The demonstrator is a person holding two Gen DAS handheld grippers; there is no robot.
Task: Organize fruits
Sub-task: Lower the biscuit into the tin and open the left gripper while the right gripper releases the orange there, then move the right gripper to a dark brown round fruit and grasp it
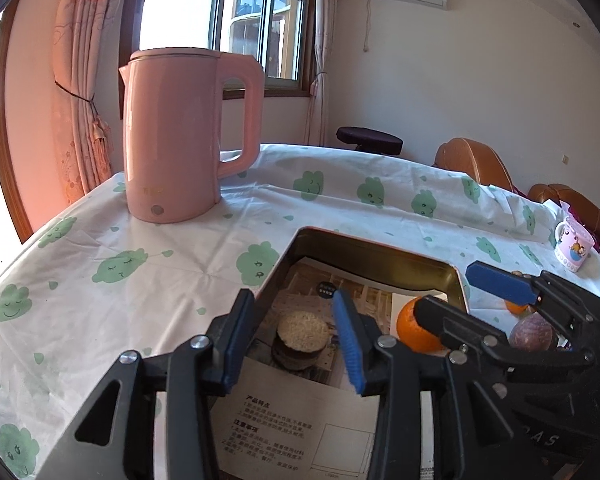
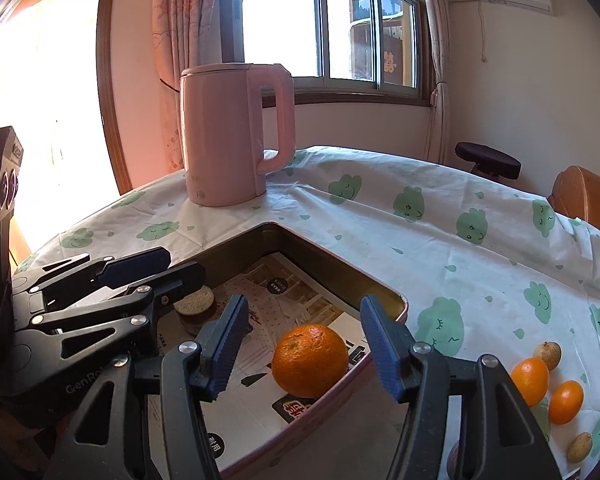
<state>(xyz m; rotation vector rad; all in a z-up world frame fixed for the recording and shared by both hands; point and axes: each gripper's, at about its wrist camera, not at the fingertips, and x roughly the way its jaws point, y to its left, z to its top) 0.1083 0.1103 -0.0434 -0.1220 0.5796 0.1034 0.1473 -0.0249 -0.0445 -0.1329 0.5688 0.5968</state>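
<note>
A pink tin box (image 2: 380, 294) with gold inner walls and a printed paper lining sits on the cloud-print tablecloth. A large orange (image 2: 310, 360) lies in its near right corner, between the blue pads of my right gripper (image 2: 304, 320). The pads stand apart from its skin, so the gripper is open. In the left wrist view the same orange (image 1: 410, 328) shows behind the right gripper (image 1: 472, 300). My left gripper (image 1: 294, 340) is open over the box, and a stack of round crackers (image 1: 302, 334) lies beyond its fingers. From the right wrist view, the left gripper (image 2: 182, 266) reaches in beside that stack (image 2: 194, 304).
A pink kettle (image 1: 172, 136) stands behind the box. Two small oranges (image 2: 530, 376) and two brownish fruits (image 2: 548, 354) lie on the cloth right of the box. A dark purple fruit (image 1: 534, 334) sits near the right gripper. A mug (image 1: 572, 246) and brown chairs (image 1: 472, 160) are far right.
</note>
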